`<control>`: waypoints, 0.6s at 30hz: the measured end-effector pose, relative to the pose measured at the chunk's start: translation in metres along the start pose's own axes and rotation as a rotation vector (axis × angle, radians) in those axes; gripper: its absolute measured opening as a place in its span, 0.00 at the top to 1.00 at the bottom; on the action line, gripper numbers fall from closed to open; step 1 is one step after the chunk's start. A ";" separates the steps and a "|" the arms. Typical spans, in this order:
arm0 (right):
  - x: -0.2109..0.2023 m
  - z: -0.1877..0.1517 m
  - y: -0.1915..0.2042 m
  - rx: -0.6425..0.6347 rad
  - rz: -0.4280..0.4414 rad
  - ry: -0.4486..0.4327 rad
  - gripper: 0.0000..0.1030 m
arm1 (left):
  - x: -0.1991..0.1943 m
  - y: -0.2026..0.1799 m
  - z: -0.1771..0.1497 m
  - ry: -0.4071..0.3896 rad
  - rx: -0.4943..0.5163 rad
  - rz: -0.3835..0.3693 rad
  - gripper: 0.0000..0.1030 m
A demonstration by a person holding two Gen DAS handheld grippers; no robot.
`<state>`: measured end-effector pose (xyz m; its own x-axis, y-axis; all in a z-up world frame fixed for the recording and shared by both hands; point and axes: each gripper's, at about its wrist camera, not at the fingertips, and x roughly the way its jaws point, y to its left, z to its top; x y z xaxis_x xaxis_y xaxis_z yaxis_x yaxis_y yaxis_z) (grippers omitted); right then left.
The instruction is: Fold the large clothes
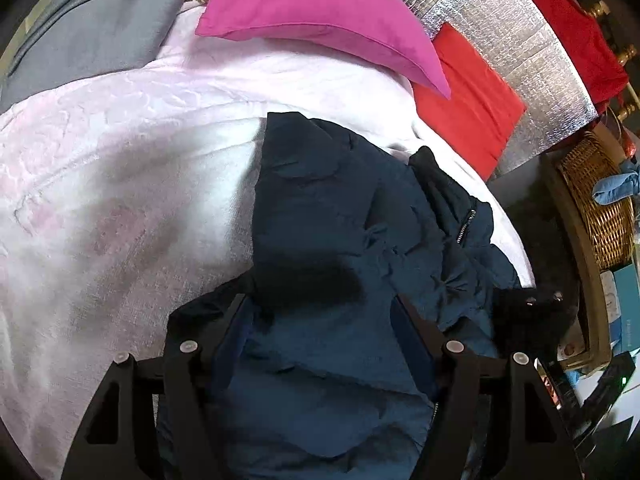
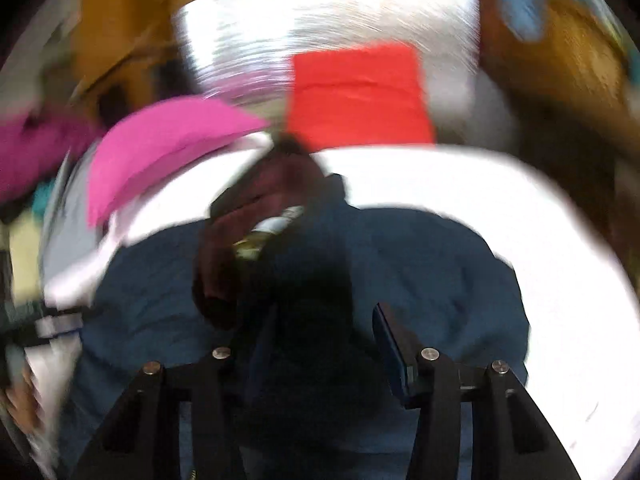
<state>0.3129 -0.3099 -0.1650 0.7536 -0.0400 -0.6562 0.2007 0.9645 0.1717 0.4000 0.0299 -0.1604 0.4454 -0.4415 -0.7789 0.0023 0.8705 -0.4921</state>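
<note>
Black fingers of the left gripper [image 1: 320,320] sat low over the puffy dark blue zip jacket [image 1: 340,216], jaws apart w/ cloth bunched between; couldn't tell if they pinched it. That jacket lay crumpled on the pale pink fuzzy blanket [image 1: 120,152]. Right gripper [image 2: 320,332] was blurry, jaws apart, grip unclear. Best to grab the edges, pull flat, then fold slowly.

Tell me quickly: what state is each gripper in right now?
Left tongs: jacket bunched between them; whether it is gripped cannot be told.
Right tongs: open, over the jacket, picture blurred.
</note>
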 end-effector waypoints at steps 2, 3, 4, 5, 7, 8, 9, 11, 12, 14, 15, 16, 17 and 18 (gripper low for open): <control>0.001 0.002 -0.043 0.187 0.086 0.036 0.47 | 0.000 0.000 0.000 -0.008 0.002 0.006 0.31; 0.003 0.002 -0.066 0.283 0.142 0.060 0.46 | 0.001 -0.001 0.000 -0.010 0.004 0.010 0.31; 0.006 0.000 -0.086 0.376 0.205 0.086 0.42 | 0.001 -0.001 0.000 -0.011 0.007 0.012 0.31; 0.008 -0.002 -0.098 0.427 0.240 0.100 0.34 | 0.002 -0.001 0.001 -0.012 0.009 0.016 0.31; 0.017 -0.011 -0.130 0.592 0.349 0.150 0.28 | 0.003 -0.002 0.001 -0.019 0.013 0.022 0.31; 0.020 -0.016 -0.137 0.635 0.380 0.160 0.28 | 0.003 -0.003 0.001 -0.022 0.018 0.024 0.31; 0.028 -0.023 -0.149 0.718 0.457 0.171 0.28 | 0.004 -0.004 0.000 -0.023 0.023 0.028 0.31; 0.035 -0.031 -0.161 0.808 0.557 0.170 0.28 | 0.005 -0.006 0.000 -0.032 0.040 0.045 0.31; 0.035 -0.035 -0.163 0.833 0.590 0.162 0.28 | 0.005 -0.006 -0.001 -0.039 0.049 0.057 0.31; 0.032 -0.038 -0.172 0.898 0.670 0.124 0.24 | 0.007 -0.007 -0.001 -0.041 0.058 0.078 0.31; 0.030 -0.038 -0.174 0.912 0.673 0.114 0.22 | 0.007 -0.007 -0.001 -0.040 0.061 0.083 0.31; 0.029 -0.038 -0.175 0.909 0.653 0.113 0.20 | 0.008 -0.008 -0.001 -0.041 0.066 0.088 0.31; 0.029 -0.038 -0.173 0.895 0.643 0.118 0.20 | 0.009 -0.008 -0.001 -0.042 0.071 0.094 0.31; 0.029 -0.038 -0.171 0.891 0.654 0.125 0.20 | 0.009 -0.009 -0.001 -0.043 0.075 0.099 0.31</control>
<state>0.2767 -0.4660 -0.2415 0.8205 0.4822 -0.3070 0.2036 0.2554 0.9452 0.4029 0.0180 -0.1631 0.4849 -0.3438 -0.8041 0.0228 0.9241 -0.3814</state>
